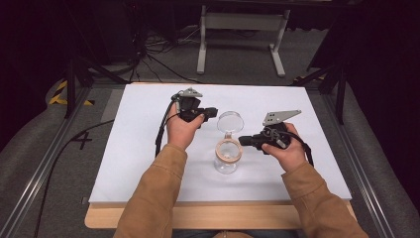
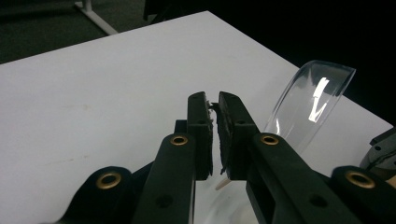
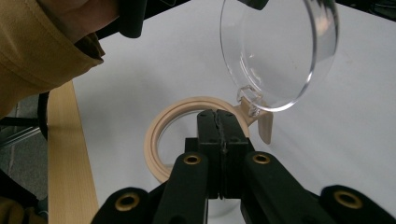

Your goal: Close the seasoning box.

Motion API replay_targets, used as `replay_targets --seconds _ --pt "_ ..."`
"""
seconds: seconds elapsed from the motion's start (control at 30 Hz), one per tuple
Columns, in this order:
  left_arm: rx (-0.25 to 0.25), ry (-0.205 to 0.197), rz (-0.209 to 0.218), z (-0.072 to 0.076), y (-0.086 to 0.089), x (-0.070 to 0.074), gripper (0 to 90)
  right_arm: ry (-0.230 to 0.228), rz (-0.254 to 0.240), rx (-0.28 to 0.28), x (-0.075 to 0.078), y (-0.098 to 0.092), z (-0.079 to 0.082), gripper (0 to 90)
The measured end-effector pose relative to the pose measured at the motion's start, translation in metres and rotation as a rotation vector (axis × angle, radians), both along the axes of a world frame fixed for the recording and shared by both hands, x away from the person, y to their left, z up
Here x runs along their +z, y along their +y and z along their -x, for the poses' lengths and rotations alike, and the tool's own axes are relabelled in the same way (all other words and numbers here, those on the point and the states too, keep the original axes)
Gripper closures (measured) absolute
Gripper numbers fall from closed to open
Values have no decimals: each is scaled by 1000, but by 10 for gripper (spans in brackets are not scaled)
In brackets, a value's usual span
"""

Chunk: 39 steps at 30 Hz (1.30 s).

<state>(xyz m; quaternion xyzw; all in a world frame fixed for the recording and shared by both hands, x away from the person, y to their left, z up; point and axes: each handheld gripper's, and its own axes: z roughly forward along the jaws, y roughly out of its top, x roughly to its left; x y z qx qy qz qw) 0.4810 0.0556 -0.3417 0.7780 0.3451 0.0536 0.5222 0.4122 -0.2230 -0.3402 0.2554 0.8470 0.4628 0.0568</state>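
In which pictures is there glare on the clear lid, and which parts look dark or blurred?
Left gripper view: bright streaks on the clear lid, near jaws soft. Right gripper view: faint glare along the lid's edge, sleeve blurred. High view: white table evenly lit, floor beyond dark.

Clear glass jar (image 1: 227, 161) with a beige rim ring (image 3: 170, 126) just ahead of the right gripper (image 3: 218, 115) jaws; clear see-through lid (image 3: 279, 51) above them. Both grippers black, brass-coloured rivets; left gripper (image 2: 213, 105) jaws black too. Grey plate (image 1: 279, 116) on top. White table (image 1: 138, 148), pale wood edge (image 3: 65, 154). Mustard-tan sleeves (image 1: 148, 198).
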Motion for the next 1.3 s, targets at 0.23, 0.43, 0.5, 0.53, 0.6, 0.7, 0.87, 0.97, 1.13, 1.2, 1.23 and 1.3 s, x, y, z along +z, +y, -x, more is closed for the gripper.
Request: replay_targets --seconds 0.23,0.43,0.5,0.53,0.6,0.7,0.87,0.97,1.13,1.2,1.23,1.3 --pt "-13 -16 -6 1 -6 -1 832 5 -5 -4 2 3 -5 900" --pt "-34 -21 -9 3 -8 1 838 9 -2 -2 1 4 -5 900" --pt "-35 -39 -36 7 -10 3 841 10 -4 -1 1 4 -5 900" --pt "-33 -43 -39 8 -10 4 837 10 -4 -2 1 4 -5 900" --pt "-33 -36 -33 9 -10 4 834 9 -3 -2 1 4 -5 900" --pt "-49 -34 -44 12 -9 5 834 12 -4 -1 1 5 -5 900" --pt "-79 -37 -37 15 -7 6 831 19 -6 0 0 7 -5 900" --pt "-96 -40 -32 18 -7 7 824 21 -9 4 -1 8 -4 900" --pt "-130 -43 -54 25 -8 8 818 26 -8 8 -2 8 -2 900" --pt "-115 -46 -68 29 -7 9 806 31 -9 12 -2 8 0 900" --pt "-106 -53 -91 30 -6 10 799 31 -9 14 -2 8 0 900" --pt "-91 -47 -104 32 -4 10 796 39 -18 21 -2 7 2 900"
